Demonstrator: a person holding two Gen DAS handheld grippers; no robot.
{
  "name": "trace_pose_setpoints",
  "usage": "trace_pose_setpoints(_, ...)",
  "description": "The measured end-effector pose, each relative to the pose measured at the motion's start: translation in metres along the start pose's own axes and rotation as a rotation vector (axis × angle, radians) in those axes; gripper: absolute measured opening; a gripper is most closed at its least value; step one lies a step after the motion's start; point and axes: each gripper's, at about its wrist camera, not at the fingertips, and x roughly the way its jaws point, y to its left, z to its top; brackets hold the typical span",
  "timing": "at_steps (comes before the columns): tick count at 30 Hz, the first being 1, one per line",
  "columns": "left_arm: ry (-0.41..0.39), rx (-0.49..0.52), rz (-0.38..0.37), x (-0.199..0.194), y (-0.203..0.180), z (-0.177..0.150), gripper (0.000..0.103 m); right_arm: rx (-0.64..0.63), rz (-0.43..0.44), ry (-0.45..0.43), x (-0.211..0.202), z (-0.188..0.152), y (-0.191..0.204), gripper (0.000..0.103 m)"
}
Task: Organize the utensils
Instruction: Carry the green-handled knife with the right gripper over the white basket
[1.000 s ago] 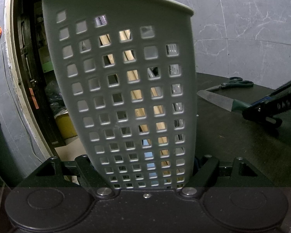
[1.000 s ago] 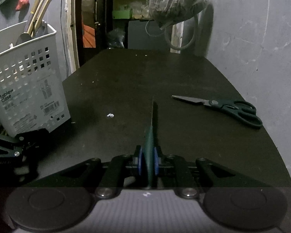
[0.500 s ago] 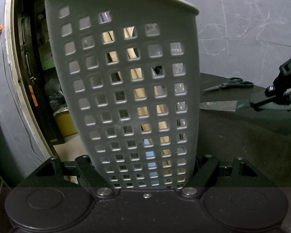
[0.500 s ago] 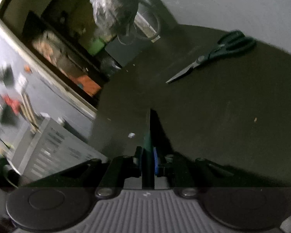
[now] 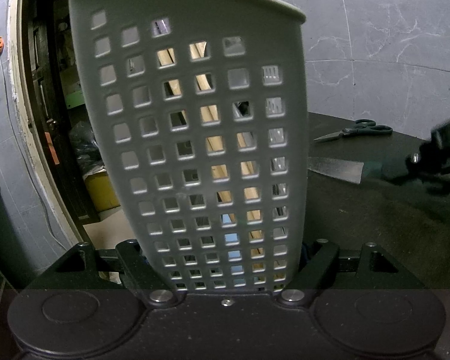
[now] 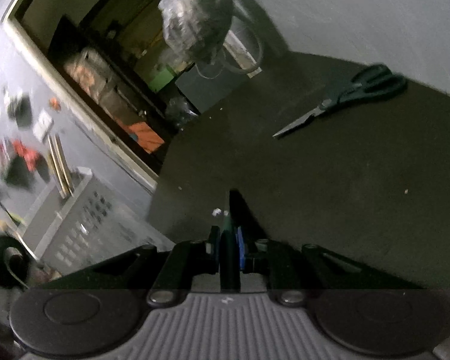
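My right hand-held gripper [image 6: 228, 247] pinches the green handle of the knife [image 5: 334, 166], blade pointing ahead over the dark worktop [image 6: 330, 186]; my left hand-held gripper [image 5: 225, 265] is clamped on the base of the grey perforated caddy [image 5: 195, 138], standing at the worktop's left edge with wooden utensils [image 5: 216, 144] inside. I judge the knife is bound for the caddy; next, tip the blade down over its rim; the scissors [image 6: 345, 97] lie near the far right edge.
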Motion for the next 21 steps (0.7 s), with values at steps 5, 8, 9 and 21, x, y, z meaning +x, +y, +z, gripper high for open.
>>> trace_pose_setpoints(5, 0.000, 0.001, 0.001, 0.000, 0.000, 0.000, 0.081, -0.301, -0.125, -0.006, 0.009, -0.020, 0.031, 0.013)
trace_pose_setpoints(8, 0.000, 0.002, 0.002, 0.000, 0.000, 0.000, 0.081, -0.487, -0.189, 0.003, 0.016, -0.030, 0.054, 0.013)
trace_pose_setpoints(9, -0.001, 0.003, 0.001, 0.000, 0.000, 0.000, 0.081, -0.521, -0.194, 0.012, 0.017, -0.032, 0.060, 0.013)
trace_pose_setpoints(21, -0.001, 0.002, 0.000, 0.000, 0.000, 0.000, 0.081, -0.536, -0.138, 0.137, 0.047, -0.007, 0.070, 0.015)
